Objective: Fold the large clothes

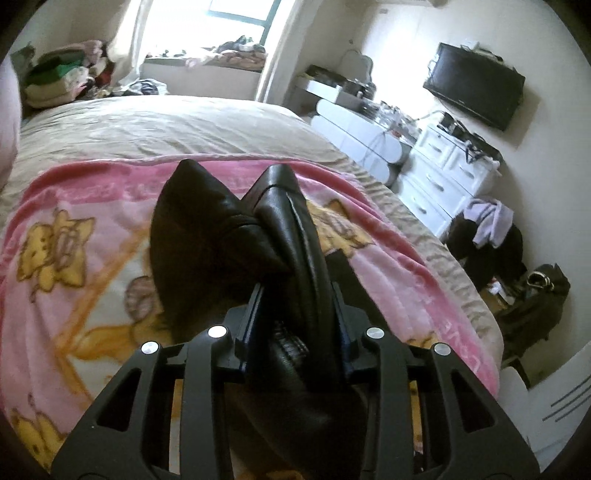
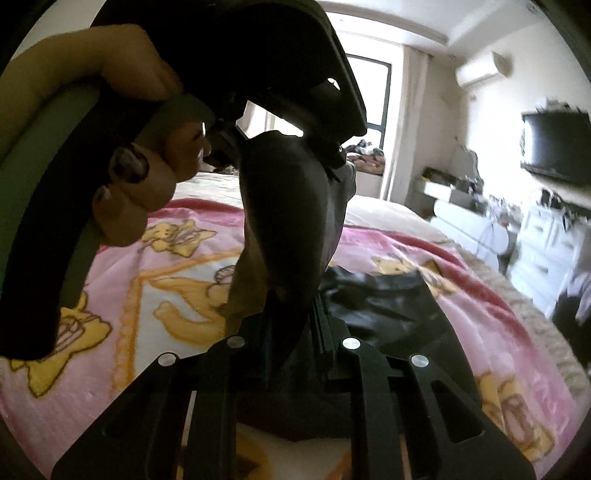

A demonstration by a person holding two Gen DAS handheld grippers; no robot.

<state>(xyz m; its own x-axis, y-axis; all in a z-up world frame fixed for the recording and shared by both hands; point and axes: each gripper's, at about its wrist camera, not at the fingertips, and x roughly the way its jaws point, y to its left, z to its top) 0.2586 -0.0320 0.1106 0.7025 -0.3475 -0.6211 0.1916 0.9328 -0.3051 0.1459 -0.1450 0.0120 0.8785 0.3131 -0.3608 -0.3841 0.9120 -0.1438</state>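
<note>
**Black garment pinched in both grippers above the bed**

Over a bed (image 1: 166, 122) with a beige cover and a pink cartoon blanket (image 1: 74, 229), my left gripper (image 1: 295, 295) is clamped on a black leather-look garment (image 1: 207, 221); its folds rise away from me toward the window (image 1: 240, 14). White drawers (image 1: 443, 173) and a wall television (image 1: 476, 85) stand right.

From the right wrist, my right gripper (image 2: 291, 314) pinches the same garment (image 2: 288, 206), which runs upward to the other gripper, held by a hand (image 2: 147, 184). More of it lies on the blanket (image 2: 369, 302).
</note>
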